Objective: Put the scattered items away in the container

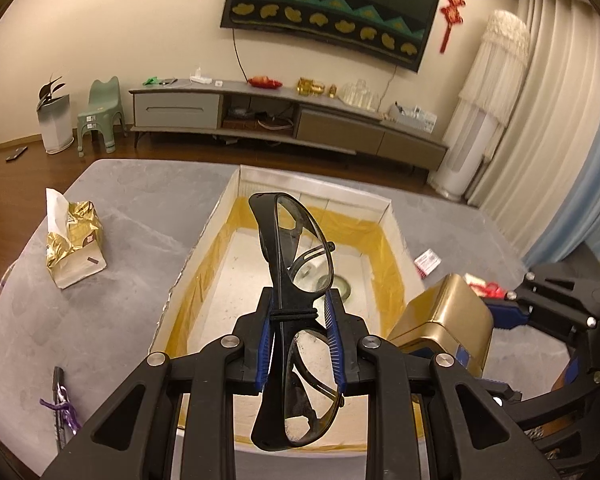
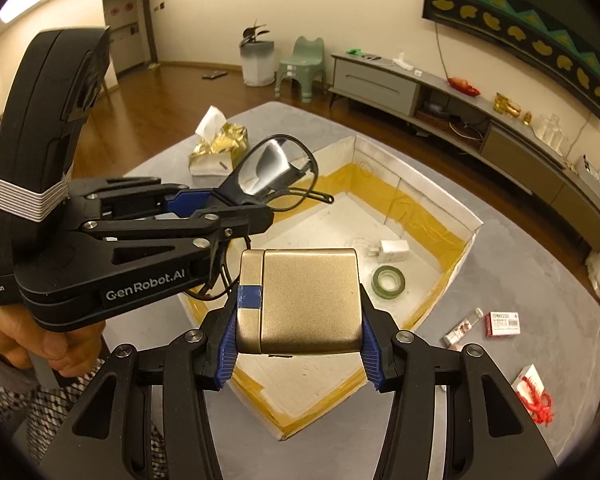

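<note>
Grey table (image 2: 520,248) spread wide under everything, with an open white box (image 2: 466,216) at its centre, inner walls lined with yellow tape. Inside the box, toward its far end: a white charger plug (image 2: 394,249) and a green tape roll (image 2: 388,282) just beside it. Held above the near rim of the box, a gold tin (image 2: 300,300) with a blue patch, clamped on both flanks by the right gripper (image 2: 300,338), blue pads pressed against its sides. To the left of the box and above its near half, the left gripper (image 1: 300,320) clenched on black-framed clear glasses (image 1: 296,248), gripped at the bridge and standing upright, one lens above the jaws and one below; hand (image 2: 40,340) wrapped round that gripper's handle at the left edge of the right-wrist view. Left of the box, well apart, a gold-wrapped tissue pack (image 1: 74,240) with white tissue sticking up. Right of the box on the table: a red-and-white carton (image 2: 504,323), a slim packet (image 2: 462,328) just beside it, and nearer the camera a red tasselled card (image 2: 536,396). Near-left of the box, a dark pen (image 1: 60,404) with a purple ribbon (image 1: 62,410) tied round it.
</note>
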Demonstrator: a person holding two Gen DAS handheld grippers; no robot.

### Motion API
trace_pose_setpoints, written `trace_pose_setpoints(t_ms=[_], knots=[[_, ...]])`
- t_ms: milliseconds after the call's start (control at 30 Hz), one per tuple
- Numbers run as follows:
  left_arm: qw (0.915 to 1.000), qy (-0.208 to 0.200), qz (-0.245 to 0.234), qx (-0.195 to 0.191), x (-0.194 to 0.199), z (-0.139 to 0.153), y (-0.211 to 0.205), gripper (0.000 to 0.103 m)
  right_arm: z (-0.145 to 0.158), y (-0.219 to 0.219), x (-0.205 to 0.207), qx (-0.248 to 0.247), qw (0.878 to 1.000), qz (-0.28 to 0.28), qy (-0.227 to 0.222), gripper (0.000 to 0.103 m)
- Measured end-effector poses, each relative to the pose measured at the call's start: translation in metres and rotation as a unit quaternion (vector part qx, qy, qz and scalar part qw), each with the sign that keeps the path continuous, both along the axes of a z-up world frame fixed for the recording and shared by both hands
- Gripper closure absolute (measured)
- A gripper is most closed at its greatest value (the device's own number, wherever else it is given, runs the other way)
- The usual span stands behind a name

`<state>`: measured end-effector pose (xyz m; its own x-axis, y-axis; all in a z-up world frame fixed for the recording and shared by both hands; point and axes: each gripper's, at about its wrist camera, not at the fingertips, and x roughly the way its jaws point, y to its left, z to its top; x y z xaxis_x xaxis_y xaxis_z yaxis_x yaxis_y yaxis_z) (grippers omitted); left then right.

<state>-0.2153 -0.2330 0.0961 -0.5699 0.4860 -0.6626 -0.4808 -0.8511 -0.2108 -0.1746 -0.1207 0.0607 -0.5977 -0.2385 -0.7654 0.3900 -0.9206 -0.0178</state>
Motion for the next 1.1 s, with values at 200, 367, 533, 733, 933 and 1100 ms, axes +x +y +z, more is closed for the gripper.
trace_pose_setpoints(t_ms=[200,367,533,733,933,1100], knots=[[0.9990,-0.002,-0.020,-0.041,-0.007,-0.011,0.009,0.078,-0.012,-0.002,-0.013,0.015,1.000,0.010,-0.016,0.050],[0.9972,-0.017,-0.036,-0.063,-0.016,-0.019,0.014,0.078,-0.024,-0.003,-0.023,0.024,0.999,0.021,-0.035,0.050],[0.9941,-0.038,-0.054,-0.086,-0.027,-0.028,0.018,0.078,-0.035,-0.005,-0.032,0.035,0.997,0.036,-0.057,0.050],[0.9872,-0.065,-0.078,-0.123,-0.038,-0.041,0.026,0.078,-0.047,-0.004,-0.042,0.045,0.995,0.048,-0.078,0.050],[0.9804,-0.103,-0.089,-0.142,-0.055,-0.055,0.029,0.078,-0.061,-0.005,-0.053,0.051,0.990,0.067,-0.109,0.050],[0.9754,-0.120,-0.095,-0.159,-0.067,-0.056,0.035,0.078,-0.070,-0.010,-0.062,0.072,0.985,0.094,-0.129,0.050]])
